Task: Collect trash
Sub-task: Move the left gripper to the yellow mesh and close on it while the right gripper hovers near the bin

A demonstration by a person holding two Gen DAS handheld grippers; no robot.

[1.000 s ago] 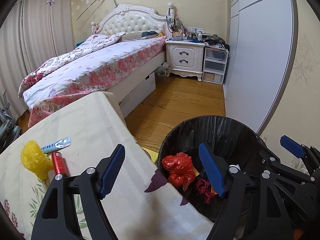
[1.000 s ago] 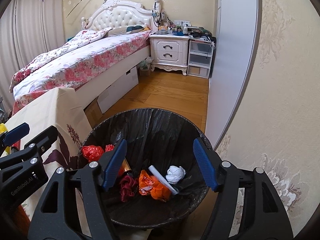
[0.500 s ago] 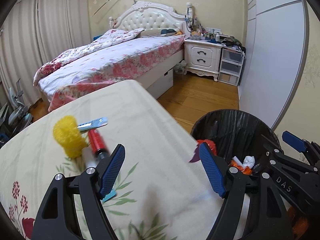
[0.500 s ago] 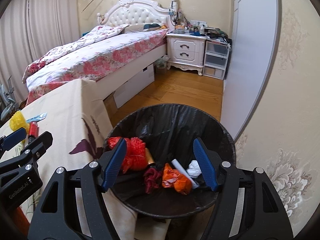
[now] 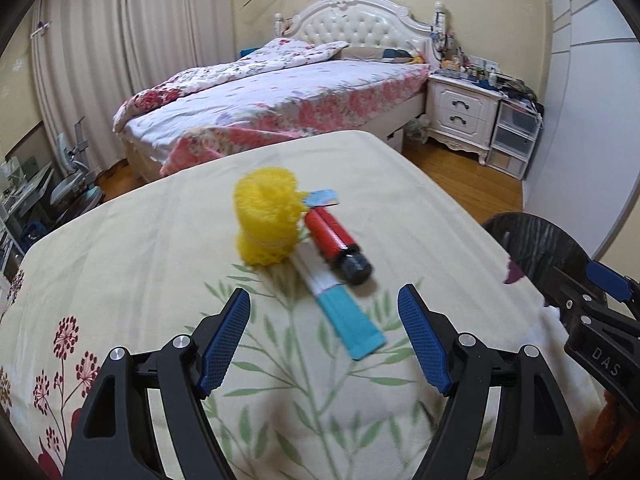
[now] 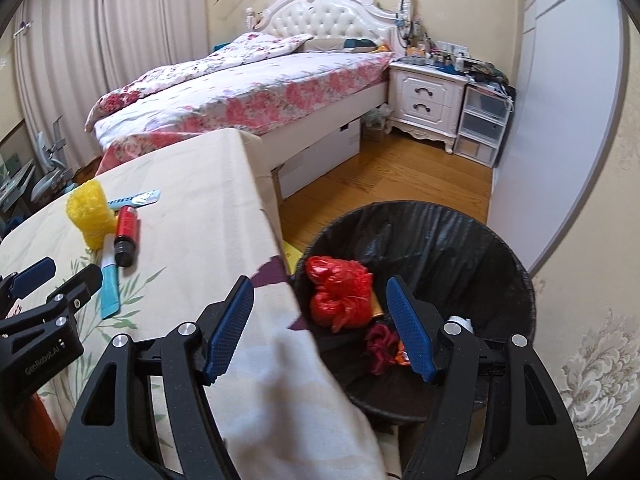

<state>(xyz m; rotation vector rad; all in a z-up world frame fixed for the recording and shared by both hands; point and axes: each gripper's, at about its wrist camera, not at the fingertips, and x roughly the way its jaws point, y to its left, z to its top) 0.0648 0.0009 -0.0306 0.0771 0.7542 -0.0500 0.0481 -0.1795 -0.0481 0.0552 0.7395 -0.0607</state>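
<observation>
Reaching w/ left gripper (image 5: 324, 336), fingers wide and empty, for the blue wrapper (image 5: 348, 320) on counter (image 5: 140, 264); next I close on it.

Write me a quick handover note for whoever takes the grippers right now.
Left gripper: open, empty, above the table, facing the remaining trash.
Right gripper: open, empty, over the table edge beside the bin.
On the table: yellow mesh ball, red tube, teal-and-white packet, small blue wrapper.
Done: red bag and other scraps are binned.
Left: bin those four.
</observation>
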